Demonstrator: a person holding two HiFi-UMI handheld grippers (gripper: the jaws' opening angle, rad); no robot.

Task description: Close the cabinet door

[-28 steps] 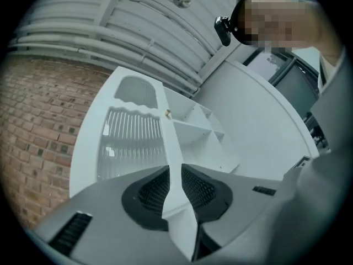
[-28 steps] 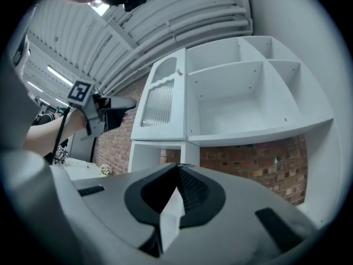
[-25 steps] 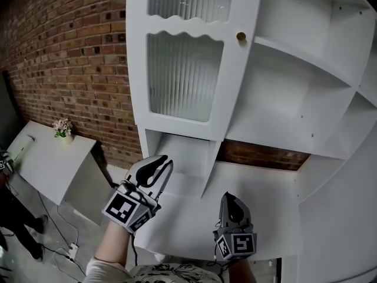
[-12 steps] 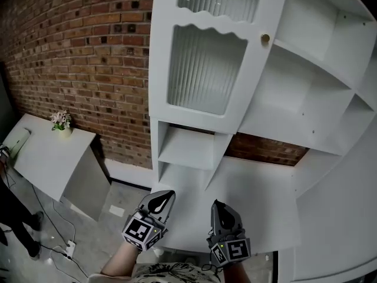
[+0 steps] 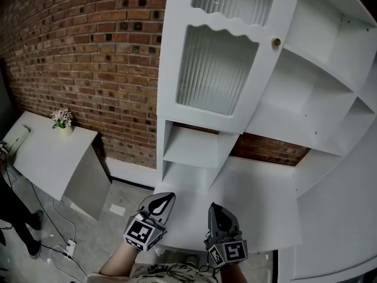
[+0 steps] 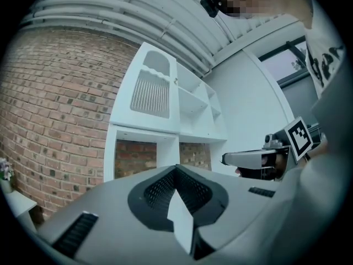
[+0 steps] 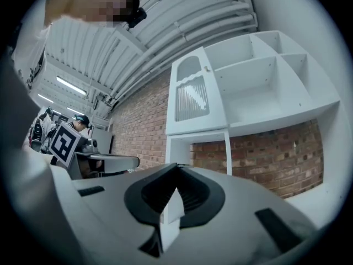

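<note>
While a flower pot (image 5: 61,121) sits far left by the brick wall (image 5: 88,52), the left claw (image 5: 165,200) hangs at the desk (image 5: 265,193) edge, pressed together on nothing. Above it, the cabinet door (image 5: 218,69) lies flat against the cabinet's (image 5: 312,99) left column, apparently shut. It looks light and stiff, but its ribbed glass is fragile, so push the white frame or pinch the small knob (image 5: 275,42). The right claw (image 5: 215,211) is also pressed together, empty. 1 second ago the left claw was spread and higher, near the door's foot.
</note>
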